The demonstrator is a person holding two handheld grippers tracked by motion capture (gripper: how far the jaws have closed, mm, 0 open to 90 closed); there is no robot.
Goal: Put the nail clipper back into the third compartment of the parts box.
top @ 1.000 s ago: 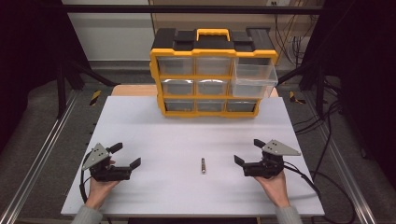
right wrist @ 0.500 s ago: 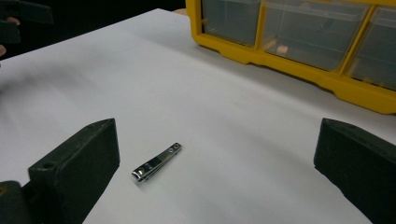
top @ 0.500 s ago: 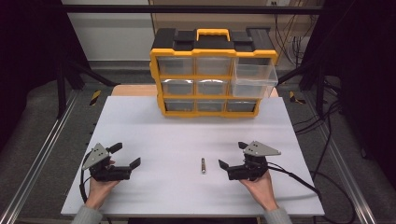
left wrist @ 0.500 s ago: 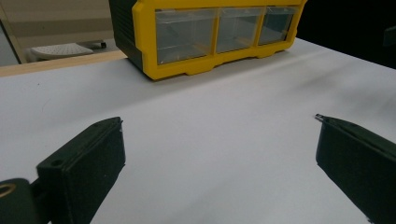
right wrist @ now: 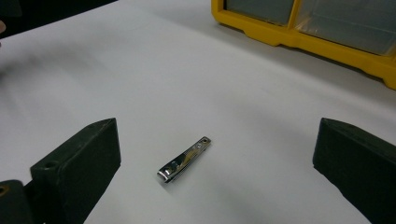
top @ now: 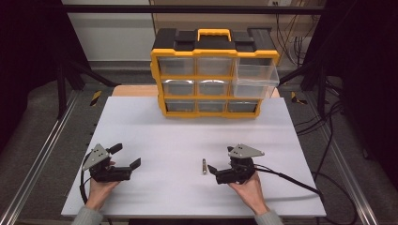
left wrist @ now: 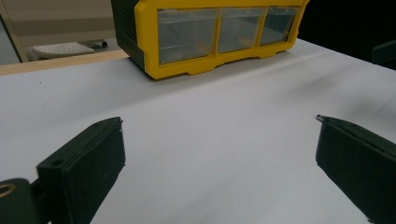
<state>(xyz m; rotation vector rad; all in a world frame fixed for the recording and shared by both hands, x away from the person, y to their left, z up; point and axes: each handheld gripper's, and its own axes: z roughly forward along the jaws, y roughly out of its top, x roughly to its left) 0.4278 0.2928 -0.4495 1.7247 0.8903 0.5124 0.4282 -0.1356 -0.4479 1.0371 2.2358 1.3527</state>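
Item 1: nail clipper [right wrist: 184,159], small, chromed, lying flat on the white table [top: 155,126]. Position: just ahead of the right gripper [top: 212,170], between its 2 spread jaws as its own view frames it, touching neither; in the high view it sits just off the jaw tips, toward the left gripper's side.

Item 2: right gripper, jaws wide apart, nothing held, low over the table.

Item 3: left gripper [top: 126,157], jaws likewise spread and holding nothing; well apart from the clipper, resting idle.

Item 4: yellow drawer organizer [top: 213,75], at the far edge of the table, well beyond both grippers; 1 clear drawer [top: 256,79] at its right stands pulled out.

Risk, as judged: the clipper is thin, slick and flat on the surface. Jaws closing too high would slip over it; closing on its long axis or off-centre could skid or spin it away. Jaw tips pressed into the table could jam.

View notes: the right gripper view shows the clipper's angle and hinge end, which the high view reduces to a small sliver. The high view shows the open drawer and both hands; the left gripper view [left wrist: 219,154] shows bare table between its jaws.
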